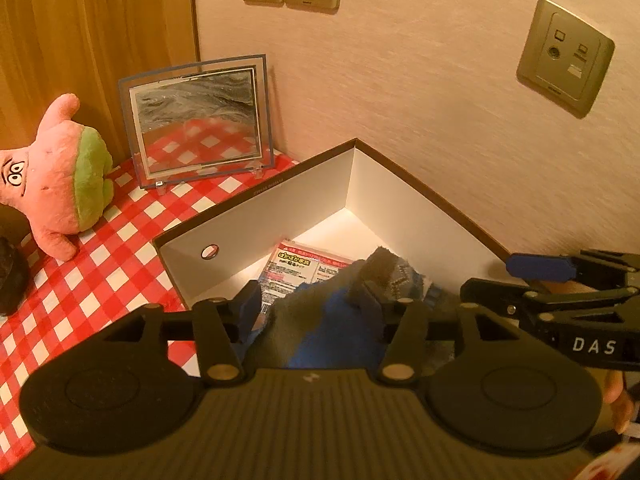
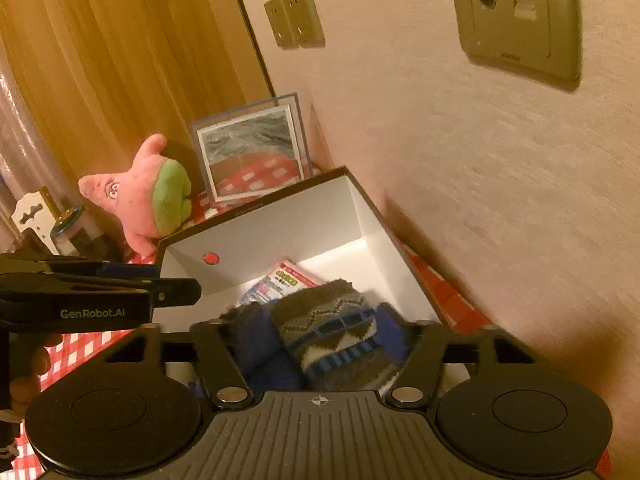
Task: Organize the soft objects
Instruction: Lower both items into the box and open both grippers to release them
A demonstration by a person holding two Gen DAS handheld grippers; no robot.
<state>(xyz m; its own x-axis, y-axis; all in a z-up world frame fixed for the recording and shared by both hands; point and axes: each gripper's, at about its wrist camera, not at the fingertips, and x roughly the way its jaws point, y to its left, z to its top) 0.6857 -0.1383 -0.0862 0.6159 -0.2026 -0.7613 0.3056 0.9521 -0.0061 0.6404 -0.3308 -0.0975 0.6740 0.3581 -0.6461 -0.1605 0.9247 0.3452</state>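
A: What does the left wrist view show?
B: The left gripper (image 1: 310,300) is over the near wall of the box (image 1: 276,208), its jaws apart. The sock (image 1: 328,320), blue and grey, lies between the fingers (image 1: 250,300); whether the pads touch it cannot be told.

A: And the right wrist view?
B: The right gripper (image 2: 316,340) is also parted, with the same sock (image 2: 332,332) between its fingers. The patterned cuff faces the lens, and no squeeze on it is visible.

A: Where does the sock lie?
B: Inside the box (image 2: 280,232), at its near side, partly over a printed packet (image 1: 296,268) on the floor of the box.

A: What else stands on the table?
B: On the checked cloth (image 1: 80,280), a pink plush (image 1: 60,184) lies toward the far left edge; a framed picture (image 1: 196,120) stands at the far edge, against the wall (image 1: 400,120).
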